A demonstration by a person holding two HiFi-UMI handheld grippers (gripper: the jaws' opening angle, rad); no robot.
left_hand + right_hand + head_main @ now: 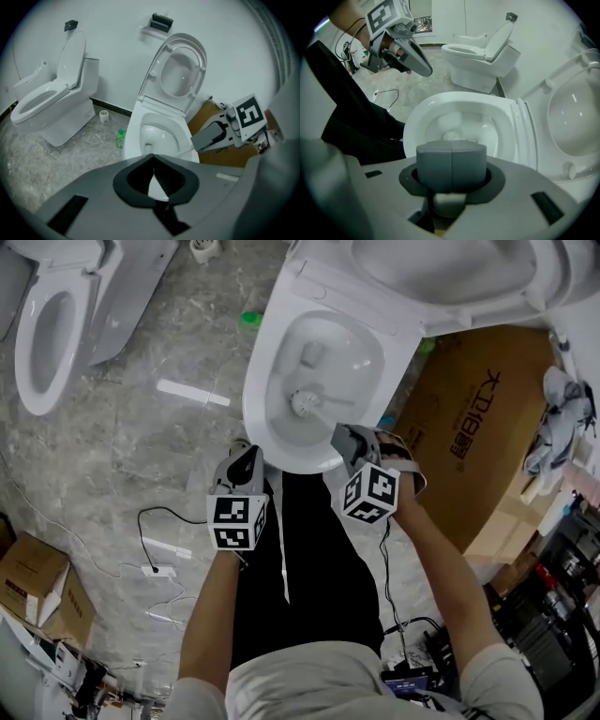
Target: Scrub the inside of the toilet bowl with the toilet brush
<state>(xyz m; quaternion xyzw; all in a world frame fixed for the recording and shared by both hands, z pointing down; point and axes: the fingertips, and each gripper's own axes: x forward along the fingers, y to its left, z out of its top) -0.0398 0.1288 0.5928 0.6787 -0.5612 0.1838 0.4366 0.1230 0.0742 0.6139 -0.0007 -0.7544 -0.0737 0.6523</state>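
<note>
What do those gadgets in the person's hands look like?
The left gripper and right gripper are grey, each with two fingers and a cube of black-and-white square markers. A thin dark cable trails from the right one. Sleeves are short and pale; trousers black.

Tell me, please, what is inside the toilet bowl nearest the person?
The white head of the toilet brush sits low in the toilet bowl, its handle running back to the right tongs, closed on it. The bowl surface beneath the head is covered.
</note>
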